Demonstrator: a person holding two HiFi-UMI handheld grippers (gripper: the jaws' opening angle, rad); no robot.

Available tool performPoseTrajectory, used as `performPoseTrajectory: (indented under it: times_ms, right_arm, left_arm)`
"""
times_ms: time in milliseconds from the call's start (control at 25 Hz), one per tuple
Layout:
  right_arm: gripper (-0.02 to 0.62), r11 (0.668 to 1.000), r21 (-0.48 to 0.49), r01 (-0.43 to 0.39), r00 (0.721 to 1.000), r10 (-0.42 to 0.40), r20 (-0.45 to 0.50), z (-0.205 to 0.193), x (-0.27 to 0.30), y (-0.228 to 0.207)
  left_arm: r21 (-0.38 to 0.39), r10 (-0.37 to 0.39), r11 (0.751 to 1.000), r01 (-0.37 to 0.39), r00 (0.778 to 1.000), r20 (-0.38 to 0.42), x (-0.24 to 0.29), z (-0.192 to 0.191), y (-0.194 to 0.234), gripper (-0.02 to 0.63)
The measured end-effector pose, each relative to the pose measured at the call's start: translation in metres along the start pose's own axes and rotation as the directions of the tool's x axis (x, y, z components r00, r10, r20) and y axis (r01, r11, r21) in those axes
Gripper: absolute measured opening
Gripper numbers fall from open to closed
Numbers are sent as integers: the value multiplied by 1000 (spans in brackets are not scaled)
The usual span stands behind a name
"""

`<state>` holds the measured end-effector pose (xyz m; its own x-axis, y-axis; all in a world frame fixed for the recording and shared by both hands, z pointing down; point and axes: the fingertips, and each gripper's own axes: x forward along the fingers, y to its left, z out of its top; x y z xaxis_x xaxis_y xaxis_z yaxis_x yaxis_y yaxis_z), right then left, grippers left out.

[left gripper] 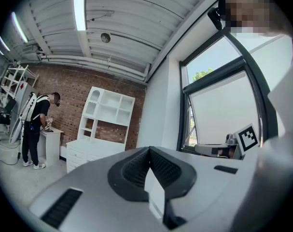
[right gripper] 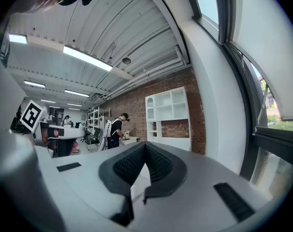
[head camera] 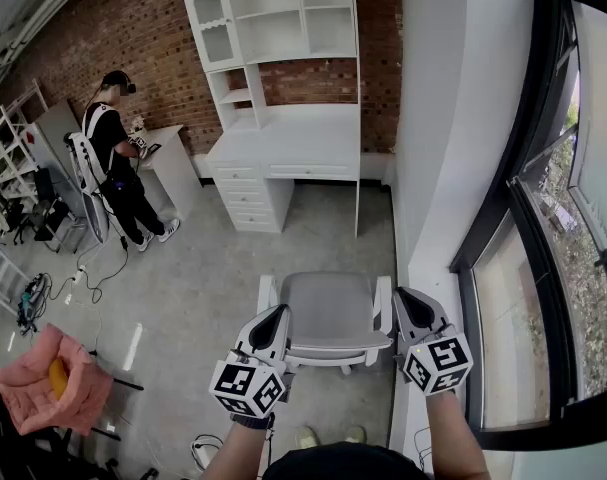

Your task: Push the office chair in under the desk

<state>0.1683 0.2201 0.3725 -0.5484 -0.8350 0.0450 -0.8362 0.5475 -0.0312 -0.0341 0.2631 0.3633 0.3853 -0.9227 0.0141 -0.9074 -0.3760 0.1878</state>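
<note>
The push has hardly begun, judging by how things lie. The office chair (head camera: 328,313) stands on the bare floor (head camera: 203,288) close to the person's feet and just beside the white wall (head camera: 433,168) on the right. It is well apart from the white counter (head camera: 283,148) against the brick wall at the floor's far edge. The open knee space under that counter is empty, so nearly the whole stretch of floor is left to cover.

The left hand-held gripper (head camera: 273,318) is clenched with nothing between its jaws and sits at the chair's left armrest. The right hand-held gripper (head camera: 403,303) is likewise clenched and empty at the right armrest. Whether either one actually touches the chair cannot be told.

The chair's two white armrests run from near to far, so its front-to-back line points roughly at the counter, a little right of the drawers, toward the knee space. The grey padded panel between the armrests may be the seat or the backrest seen from above; the head view does not settle which. The chair looks upright and square to the route ahead.
</note>
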Motion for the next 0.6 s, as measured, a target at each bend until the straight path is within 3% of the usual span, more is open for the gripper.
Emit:
performPoseTrajectory:
  times_ms: [360,600]
  right_arm:
    - [3,1000,-3,-3,1000,3,-10,-6,-5,0]
    - [5,999,30,-43,999,44,-9,-20,-8,3]
  left_arm:
    - [11,2,1000,-2,1000,-9,-2,-5,-4,6]
    - [-54,45,998,-45,999,-18,-4,-25,16,6]
